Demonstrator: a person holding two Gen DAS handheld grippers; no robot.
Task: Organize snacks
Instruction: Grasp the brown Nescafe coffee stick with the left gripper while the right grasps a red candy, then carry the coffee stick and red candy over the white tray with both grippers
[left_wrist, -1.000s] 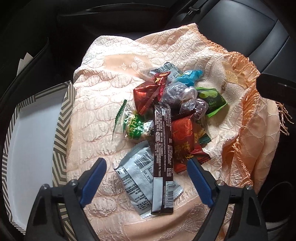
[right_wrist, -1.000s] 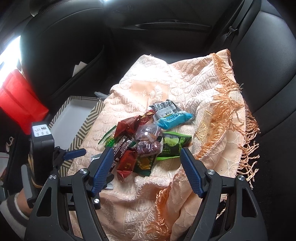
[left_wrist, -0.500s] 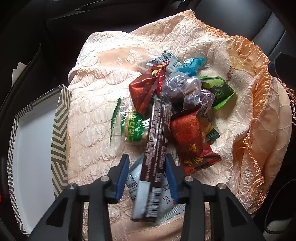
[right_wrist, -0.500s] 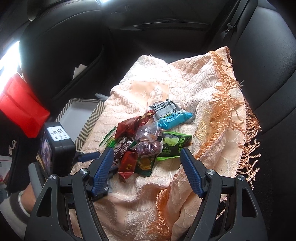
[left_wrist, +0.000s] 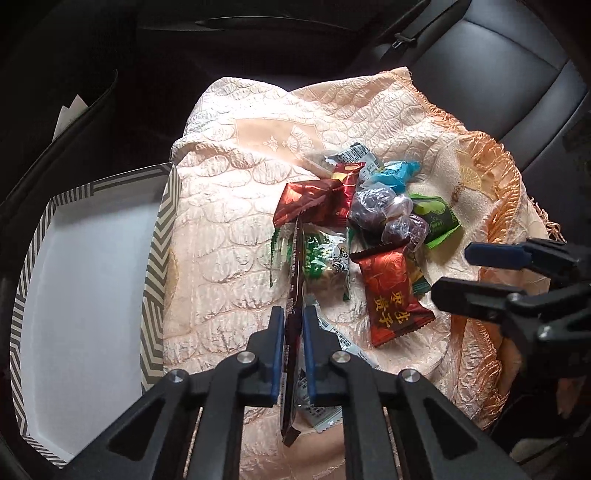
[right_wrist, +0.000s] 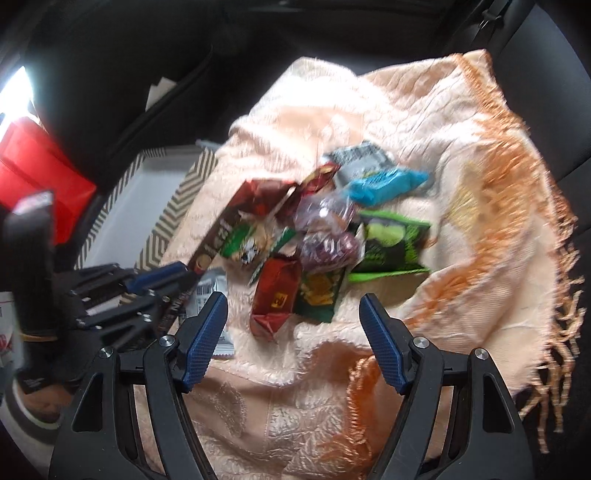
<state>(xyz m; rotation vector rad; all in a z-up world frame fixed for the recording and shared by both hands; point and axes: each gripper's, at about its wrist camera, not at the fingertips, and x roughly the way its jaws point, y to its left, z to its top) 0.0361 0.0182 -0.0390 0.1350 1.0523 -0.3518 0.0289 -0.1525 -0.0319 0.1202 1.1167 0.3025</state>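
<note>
The left gripper (left_wrist: 294, 343) has clamped shut on the long dark-brown foil snack bar (left_wrist: 293, 295) and tipped it up on edge off the peach quilted cloth (left_wrist: 229, 229), where a second ago its fingers stood wide apart around it. The bar now runs from lower centre of the left view up toward the pile of bright wrappers (left_wrist: 369, 229), thin and glossy, held near its lower end, so it could swivel or slip free on the way to the white chevron-edged box (left_wrist: 159, 236) at left. The right gripper (right_wrist: 291, 332) hangs open, holding nothing, low in its blurred view, and may snag the cloth's fringe.
</note>
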